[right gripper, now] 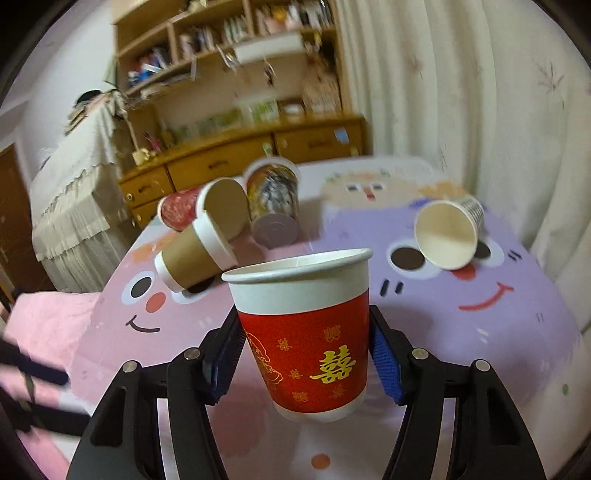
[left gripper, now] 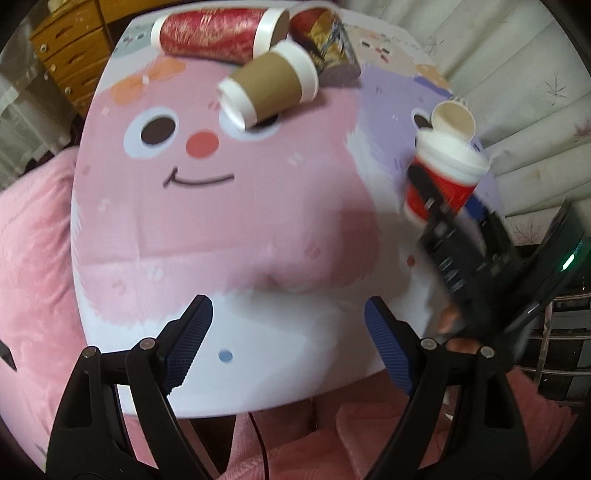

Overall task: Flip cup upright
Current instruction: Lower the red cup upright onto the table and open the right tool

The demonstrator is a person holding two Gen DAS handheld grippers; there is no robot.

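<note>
My right gripper (right gripper: 304, 347) is shut on a red paper cup (right gripper: 310, 343) with gold characters and a white rim. The cup is mouth up, slightly tilted, held above the table (right gripper: 498, 350). In the left wrist view the same red cup (left gripper: 441, 177) shows at the right, blurred, in the right gripper (left gripper: 439, 199). My left gripper (left gripper: 286, 332) is open and empty over the table's near edge (left gripper: 258, 369).
Several cups lie on their sides at the far end: a brown cup (left gripper: 271, 86), a red glitter cup (left gripper: 218, 35), a dark printed cup (left gripper: 325, 40). A white cup (right gripper: 448, 232) lies at the far right. Curtains stand right, a wooden cabinet (right gripper: 240, 162) behind.
</note>
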